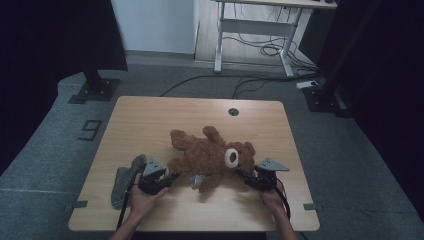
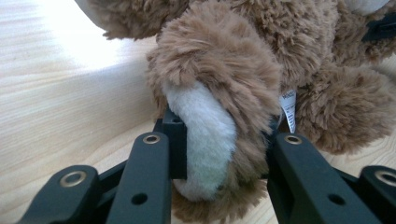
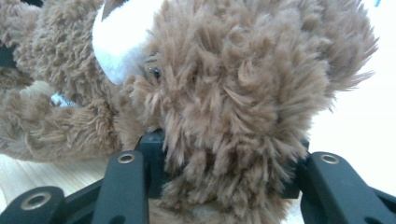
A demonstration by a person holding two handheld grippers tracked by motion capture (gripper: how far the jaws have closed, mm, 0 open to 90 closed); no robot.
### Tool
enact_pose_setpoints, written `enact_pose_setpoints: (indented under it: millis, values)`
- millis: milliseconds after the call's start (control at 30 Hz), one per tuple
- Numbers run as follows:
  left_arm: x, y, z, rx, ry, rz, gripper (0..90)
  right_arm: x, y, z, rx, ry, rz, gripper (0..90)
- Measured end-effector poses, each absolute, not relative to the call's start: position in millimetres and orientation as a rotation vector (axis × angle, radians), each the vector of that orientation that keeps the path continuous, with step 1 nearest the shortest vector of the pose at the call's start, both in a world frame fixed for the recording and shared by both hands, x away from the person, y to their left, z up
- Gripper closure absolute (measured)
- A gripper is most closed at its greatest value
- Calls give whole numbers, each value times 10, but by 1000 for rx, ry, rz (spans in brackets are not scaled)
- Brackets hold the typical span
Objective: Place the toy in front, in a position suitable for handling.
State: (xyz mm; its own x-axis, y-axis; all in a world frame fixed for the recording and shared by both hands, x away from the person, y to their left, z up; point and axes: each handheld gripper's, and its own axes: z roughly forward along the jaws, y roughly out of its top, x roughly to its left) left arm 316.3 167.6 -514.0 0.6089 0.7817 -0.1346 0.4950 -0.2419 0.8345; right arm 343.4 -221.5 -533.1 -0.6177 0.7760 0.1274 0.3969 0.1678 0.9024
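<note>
1. Bear (image 1: 212, 157) is lying across the lower middle of the table (image 1: 150, 120) in the high view, head toward the right, limbs spreading left and upward. Risk: with two grips at opposite ends, any uneven lift is likely stretching or twisting the soft body between them.
2. Left gripper (image 1: 167, 181), lower left of centre, is clamping a paw: in the left gripper view the cream sole (image 2: 205, 135) is sitting pinched between both jaws. Risk: the plush is compressing, so the paw is liable to be slipping out under load.
3. Right gripper (image 1: 246, 176), lower right of centre, is holding the head; in the right gripper view long fur (image 3: 233, 116) is bulging between the jaws and pressing on both pads. Risk: the jaws may be gripping fur more than stuffing, so the hold is judged shallow.
4. Grey cloth (image 1: 125, 177) is lying at the lower left, just beside the left hand (image 1: 142, 200). Risk: the cable or forearm could be dragging it.
5. Bear's look: shaggy brown pile, white muzzle (image 1: 230, 158), small tag (image 2: 288, 109) near the belly.
</note>
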Motion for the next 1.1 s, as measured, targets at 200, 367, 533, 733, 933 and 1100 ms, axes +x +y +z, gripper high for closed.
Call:
enact_pose_setpoints:
  millis: [200, 367, 533, 733, 933, 1100]
  values:
    - [3126, 1661, -5154, 1923, 1014, 393, 667, 3446, -2216, -5355, 1120, 2099, 1419, 483]
    - [3126, 1665, -5188, 1913, 1020, 390, 642, 3479, -2242, -5388, 1146, 2104, 1430, 444]
    - [3129, 1672, -5234, 1907, 1043, 393, 563, 3501, -2247, -5408, 1157, 2097, 1427, 339]
    - [3092, 1698, -5159, 1917, 1065, 422, 330, 3441, -2255, -5411, 1188, 2021, 1457, 178]
    - [3054, 1840, -5021, 1894, 1065, 420, 241, 3435, -2262, -5419, 1194, 2014, 1472, 149]
    - [3033, 1966, -4941, 1880, 1068, 427, 231, 3395, -2276, -5385, 1192, 1991, 1490, 148]
